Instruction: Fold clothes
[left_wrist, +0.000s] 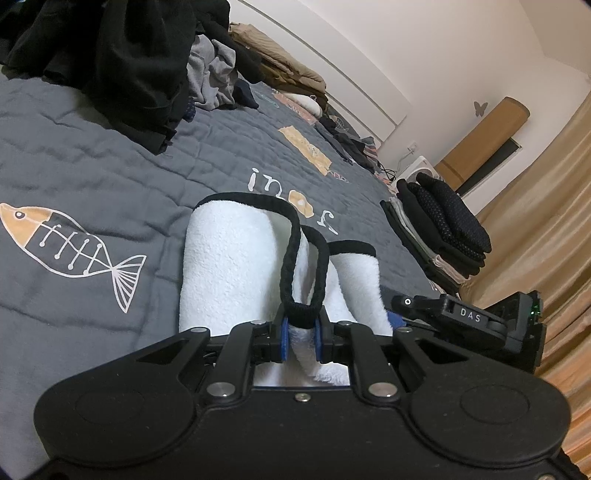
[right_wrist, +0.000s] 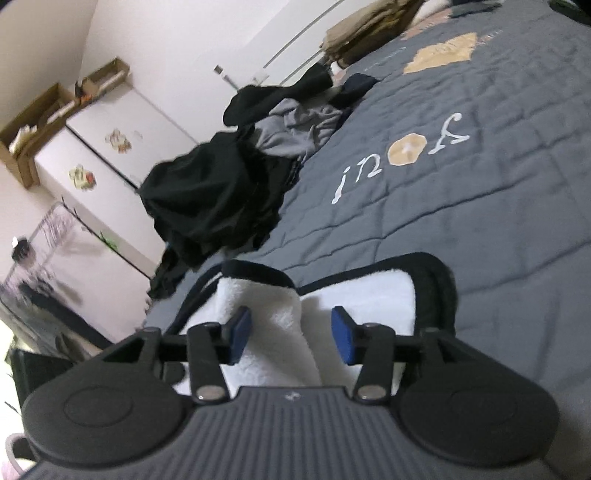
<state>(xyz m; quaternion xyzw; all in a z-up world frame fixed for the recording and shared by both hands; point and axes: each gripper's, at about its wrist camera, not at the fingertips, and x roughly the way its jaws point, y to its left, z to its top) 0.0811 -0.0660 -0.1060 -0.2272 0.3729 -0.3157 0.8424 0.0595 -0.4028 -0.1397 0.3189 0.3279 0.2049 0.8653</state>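
A white fleece garment with black trim (left_wrist: 229, 266) lies bunched on the grey quilted bed cover (left_wrist: 92, 166). My left gripper (left_wrist: 301, 336) is shut on a fold of its white fabric and black edging, pinched between the blue pads. The right gripper's black body (left_wrist: 472, 321) shows at the right of the left wrist view. In the right wrist view the same garment (right_wrist: 369, 295) lies under my right gripper (right_wrist: 291, 332), which stands open. A ridge of white fleece rises between the blue pads (right_wrist: 341, 339), and neither pad presses on it.
A heap of unfolded black and grey clothes (left_wrist: 140, 62) lies at the far side of the bed. A stack of folded dark garments (left_wrist: 439, 229) rests near the bed's right edge. Beige bedding (left_wrist: 280, 62) is piled by the wall. A white wardrobe (right_wrist: 99, 147) stands beyond the bed.
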